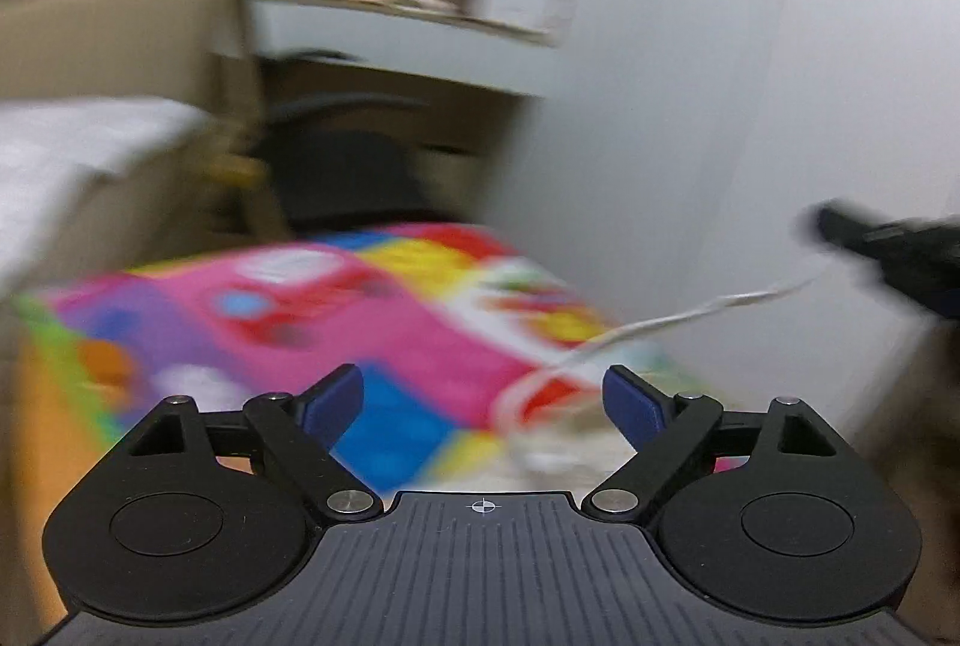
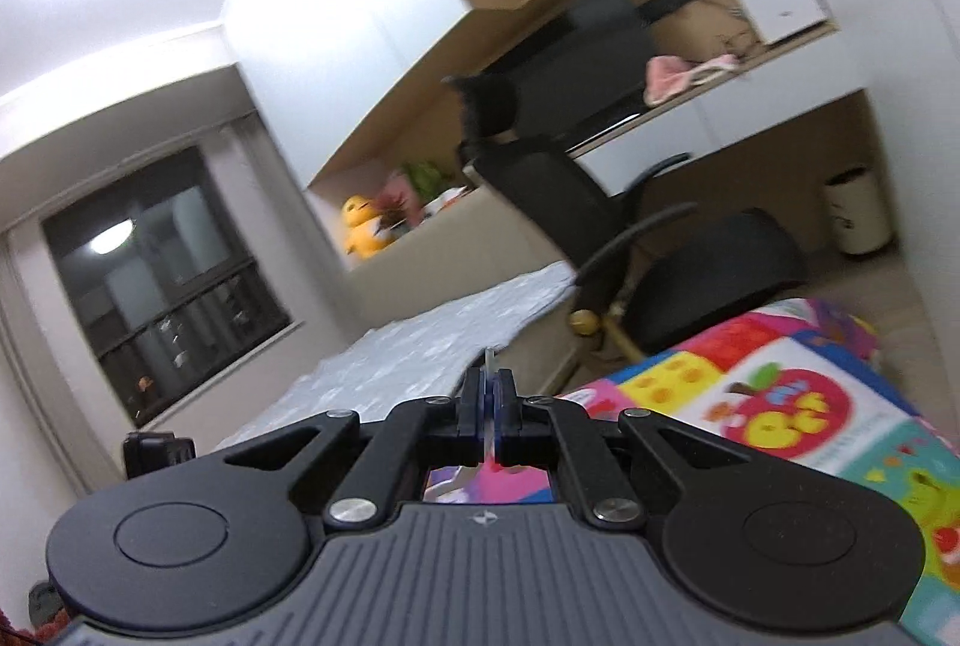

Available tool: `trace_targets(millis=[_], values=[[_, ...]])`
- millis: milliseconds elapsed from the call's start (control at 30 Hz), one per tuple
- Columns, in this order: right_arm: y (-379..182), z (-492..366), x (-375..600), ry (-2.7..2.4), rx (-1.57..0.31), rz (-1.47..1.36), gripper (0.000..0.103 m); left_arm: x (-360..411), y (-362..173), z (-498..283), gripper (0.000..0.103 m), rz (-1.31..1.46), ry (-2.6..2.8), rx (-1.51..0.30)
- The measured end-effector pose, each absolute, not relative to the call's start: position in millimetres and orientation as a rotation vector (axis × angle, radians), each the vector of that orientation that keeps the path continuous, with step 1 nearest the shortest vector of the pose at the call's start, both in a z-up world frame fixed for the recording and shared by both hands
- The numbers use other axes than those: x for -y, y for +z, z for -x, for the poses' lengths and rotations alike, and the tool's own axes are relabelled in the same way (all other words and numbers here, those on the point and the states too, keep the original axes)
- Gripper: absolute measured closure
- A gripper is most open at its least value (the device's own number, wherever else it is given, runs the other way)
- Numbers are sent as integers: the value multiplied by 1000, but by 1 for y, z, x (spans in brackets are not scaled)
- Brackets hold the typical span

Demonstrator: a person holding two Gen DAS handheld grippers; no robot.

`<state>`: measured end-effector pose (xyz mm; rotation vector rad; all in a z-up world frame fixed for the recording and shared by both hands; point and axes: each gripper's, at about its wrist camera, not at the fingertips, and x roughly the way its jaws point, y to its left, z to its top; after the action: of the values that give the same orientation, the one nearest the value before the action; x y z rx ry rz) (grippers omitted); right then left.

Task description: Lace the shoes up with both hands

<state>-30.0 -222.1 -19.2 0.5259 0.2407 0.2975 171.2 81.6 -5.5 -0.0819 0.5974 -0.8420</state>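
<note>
In the left wrist view my left gripper (image 1: pixel 483 394) stands wide open with nothing between its blue pads. Just past it lies a blurred white shoe (image 1: pixel 549 445) on the colourful play mat (image 1: pixel 336 310). A white lace (image 1: pixel 690 313) rises from the shoe to the right gripper (image 1: pixel 840 232) at the right edge. The right wrist view shows my right gripper (image 2: pixel 487 394) shut on the lace (image 2: pixel 489 361); its flat tip sticks up above the pads. The shoe is hidden in that view.
A black office chair (image 2: pixel 690 250) stands beyond the play mat (image 2: pixel 780 406), by a desk with shelves. A bed with a white cover (image 2: pixel 420 346) lies to the left. A white bin (image 2: pixel 858 211) sits under the desk. A white wall (image 1: pixel 720 106) is close on the right.
</note>
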Motion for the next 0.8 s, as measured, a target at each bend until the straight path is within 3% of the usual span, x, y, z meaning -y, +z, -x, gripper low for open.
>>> trace_targets(millis=[133,267,400,433,500,533,567,600,800], values=[[-17,37,247,246,-215,-562,101,-87,-10,-143,8,92,-1067,-539],[-18,20,235,350,-272,-583,101,-59,-11,-114,9,-124,-874,-442],[-32,0,199,469,-384,-583,100,-33,-8,-89,16,-239,-838,-345],[-36,-2,190,485,-409,-576,100,-28,-8,-81,23,-267,-838,-318],[-44,-3,175,509,-454,-563,100,-19,-11,-72,51,-323,-813,-295],[-47,-3,169,516,-474,-558,100,-18,-13,-73,79,-320,-806,-312],[-50,-3,165,516,-491,-553,100,-19,-15,-77,90,-298,-811,-348],[-52,-4,163,508,-504,-548,100,-21,-17,-81,94,-274,-815,-383],[-56,-10,169,469,-532,-560,96,-37,-17,-86,96,-186,-828,-446]])
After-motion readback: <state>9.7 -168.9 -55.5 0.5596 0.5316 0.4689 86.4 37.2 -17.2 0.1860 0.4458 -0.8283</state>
